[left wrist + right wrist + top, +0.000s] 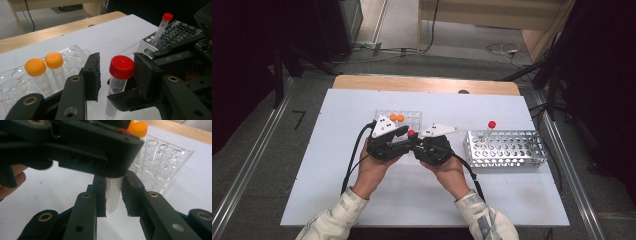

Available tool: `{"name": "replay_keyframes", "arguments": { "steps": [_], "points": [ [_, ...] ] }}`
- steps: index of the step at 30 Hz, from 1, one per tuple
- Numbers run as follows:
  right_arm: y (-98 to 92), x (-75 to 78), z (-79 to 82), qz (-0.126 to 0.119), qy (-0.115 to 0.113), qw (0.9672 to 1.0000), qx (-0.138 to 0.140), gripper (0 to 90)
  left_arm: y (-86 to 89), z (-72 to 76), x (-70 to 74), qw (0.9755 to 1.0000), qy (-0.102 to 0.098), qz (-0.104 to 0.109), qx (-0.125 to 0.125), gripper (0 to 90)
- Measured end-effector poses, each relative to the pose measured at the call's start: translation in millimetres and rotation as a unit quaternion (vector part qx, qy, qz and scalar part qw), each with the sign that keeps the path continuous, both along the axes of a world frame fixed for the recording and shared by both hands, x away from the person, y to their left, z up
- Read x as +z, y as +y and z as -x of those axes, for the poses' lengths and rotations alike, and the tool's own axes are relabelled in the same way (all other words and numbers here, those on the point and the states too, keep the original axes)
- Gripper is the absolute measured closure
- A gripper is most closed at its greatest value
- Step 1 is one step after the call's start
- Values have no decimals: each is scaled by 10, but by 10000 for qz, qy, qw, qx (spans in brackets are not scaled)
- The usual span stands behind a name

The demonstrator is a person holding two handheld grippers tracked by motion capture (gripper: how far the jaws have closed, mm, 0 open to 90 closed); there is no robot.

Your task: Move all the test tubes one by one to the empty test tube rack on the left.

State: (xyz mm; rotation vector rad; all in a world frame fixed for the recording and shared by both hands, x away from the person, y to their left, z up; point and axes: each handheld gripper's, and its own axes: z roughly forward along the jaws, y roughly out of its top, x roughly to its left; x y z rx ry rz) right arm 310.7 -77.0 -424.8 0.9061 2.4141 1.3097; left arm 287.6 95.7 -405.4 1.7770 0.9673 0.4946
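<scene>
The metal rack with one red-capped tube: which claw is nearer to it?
Right. The right claw sits just beside the metal rack, on its left end; the left claw is farther away, beyond the right one, near the clear rack.

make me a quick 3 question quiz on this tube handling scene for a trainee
1. True or false: the right gripper is shut on the body of the red-capped tube.
2. How many orange-capped tubes stand in the clear plastic rack?
3. Multiple choice: where does the other red-capped tube stand? A) in the metal rack, B) in the clear plastic rack, C) flat on the white table.

Key:
1. True. In the right gripper view its pads press both sides of the tube's graduated body, while the left gripper has its jaws on either side of the cap, not yet clearly touching it.
2. Two, side by side.
3. A, leaning at the rack's left end.
</scene>
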Motion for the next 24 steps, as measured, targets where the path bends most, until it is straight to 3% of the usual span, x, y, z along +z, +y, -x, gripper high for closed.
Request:
{"name": "replay_keyframes", "arguments": {
  "steps": [5,10,20,24],
  "points": [
    [19,12,14,-5,8,10000,15,713,-25,6,-11,9999,-23,-90,-40,685],
    [28,15,18,-24,10,10000,36,711,-13,7,-6,9999,-36,-95,1,695],
    [-61,66,57,-17,25,9998,215,423,63,-13,19,9999,-16,-57,120,697],
    [-180,77,88,-6,45,9998,169,402,95,-24,29,9998,11,-28,179,697]
  ]
}}
